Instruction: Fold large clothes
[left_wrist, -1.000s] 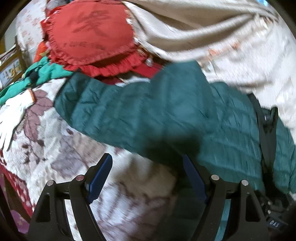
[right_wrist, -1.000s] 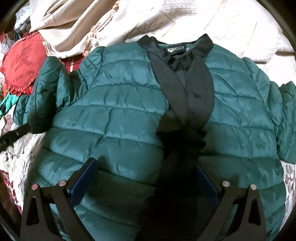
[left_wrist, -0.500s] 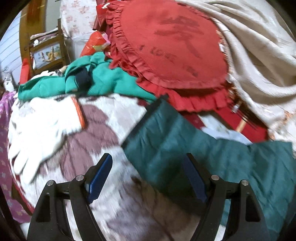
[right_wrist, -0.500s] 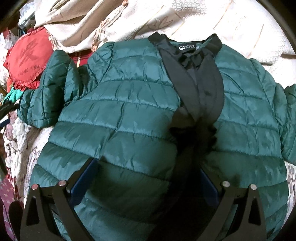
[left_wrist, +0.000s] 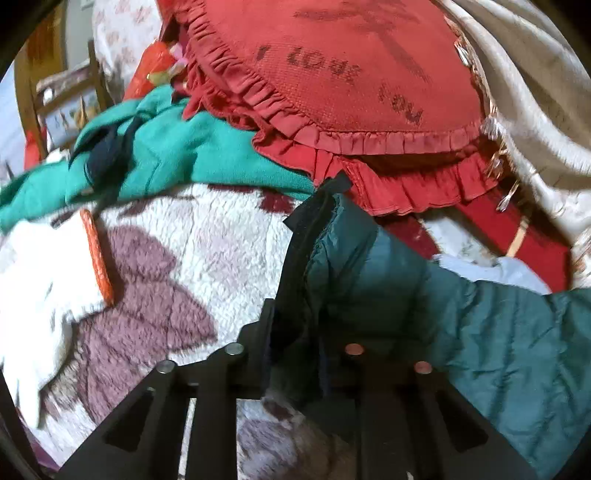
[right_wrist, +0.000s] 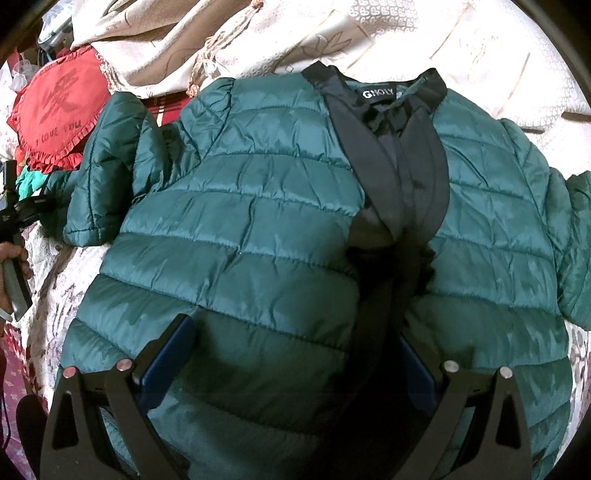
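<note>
Dark green quilted jacket (right_wrist: 258, 236), black trim; red ruffled cushion (left_wrist: 354, 74); purple-flowered white blanket (left_wrist: 177, 280).

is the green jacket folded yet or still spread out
Spread out: the green jacket lies flat, front up, both sleeves out to the sides.

Counted: one green jacket (right_wrist: 258, 229), one red cushion (left_wrist: 354, 74), one white glove (left_wrist: 40, 280) — two grippers (left_wrist: 295, 354) (right_wrist: 295, 365).

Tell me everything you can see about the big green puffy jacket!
The jacket is dark green, shiny and quilted in puffy rows, with black trim down the front, a black collar and a white brand label. It lies face up, spread on a flowery blanket. The left tool is shut on one sleeve's black-edged cuff. The right tool hangs open over the hem.
</note>
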